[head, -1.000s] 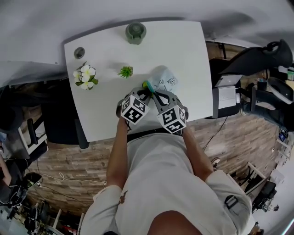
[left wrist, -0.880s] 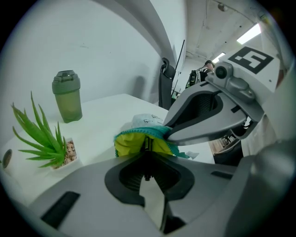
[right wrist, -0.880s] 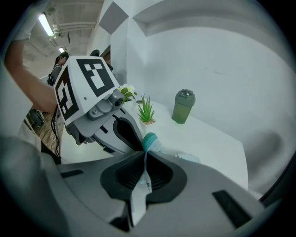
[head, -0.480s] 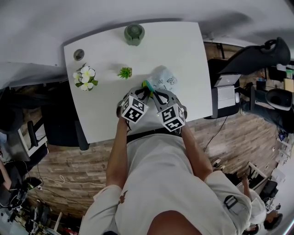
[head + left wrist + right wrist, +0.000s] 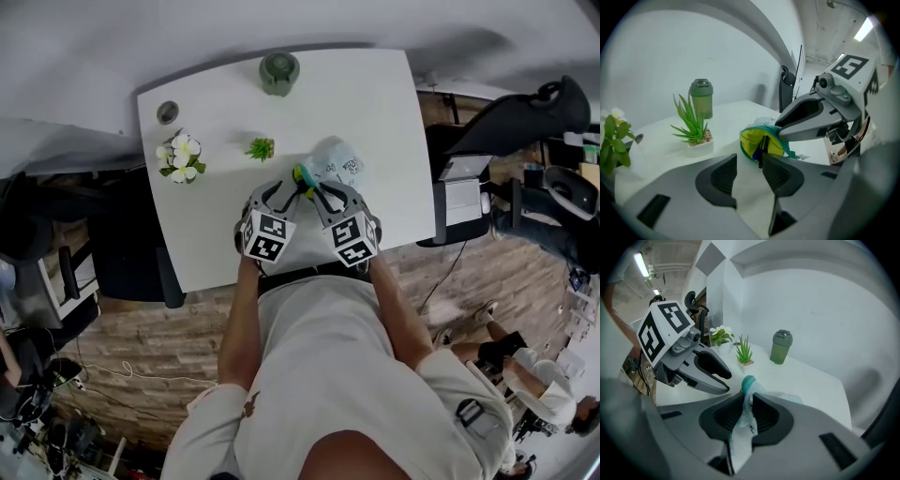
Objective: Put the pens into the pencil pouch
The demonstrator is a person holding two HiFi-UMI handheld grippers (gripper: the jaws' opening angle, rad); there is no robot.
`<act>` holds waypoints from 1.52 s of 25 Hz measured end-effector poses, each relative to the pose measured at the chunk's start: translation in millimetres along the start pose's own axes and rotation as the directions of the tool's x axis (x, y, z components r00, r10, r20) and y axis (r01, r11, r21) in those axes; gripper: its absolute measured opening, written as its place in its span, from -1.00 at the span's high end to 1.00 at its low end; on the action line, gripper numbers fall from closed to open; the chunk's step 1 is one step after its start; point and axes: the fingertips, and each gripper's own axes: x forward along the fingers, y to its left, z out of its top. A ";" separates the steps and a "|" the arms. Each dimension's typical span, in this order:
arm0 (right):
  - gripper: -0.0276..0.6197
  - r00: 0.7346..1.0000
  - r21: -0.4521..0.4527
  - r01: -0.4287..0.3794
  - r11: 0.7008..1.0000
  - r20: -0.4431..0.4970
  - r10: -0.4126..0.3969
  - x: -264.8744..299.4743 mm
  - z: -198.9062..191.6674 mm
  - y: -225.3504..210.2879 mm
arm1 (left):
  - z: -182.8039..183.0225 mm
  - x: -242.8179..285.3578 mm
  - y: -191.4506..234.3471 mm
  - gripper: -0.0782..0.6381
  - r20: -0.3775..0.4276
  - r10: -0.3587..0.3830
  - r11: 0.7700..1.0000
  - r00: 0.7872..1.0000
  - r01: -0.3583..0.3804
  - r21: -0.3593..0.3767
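A white bench stands against a pale wall over a wood-patterned floor. It carries a green bottle, a small potted plant and white flowers. Both forearms reach forward from the person's body. The two grippers sit side by side, tilted downward, and their tips meet at the pouch, which lies on the bench just ahead of them. The left gripper is opening, its jaws moderately apart with only bare bench between them. Just beyond its tips the pouch's teal-edged mouth gapes, showing yellow lining and dark pens poking out. The right gripper is also opening, its gap narrow, with the pouch's pale fabric pinched between its pads.
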 end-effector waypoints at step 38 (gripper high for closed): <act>0.17 0.742 0.133 0.181 0.975 0.632 -0.224 -198.3 156.8 -55.5 | 181.4 -224.7 -5.4 0.09 0.592 0.405 0.883 0.696 -0.467 -0.055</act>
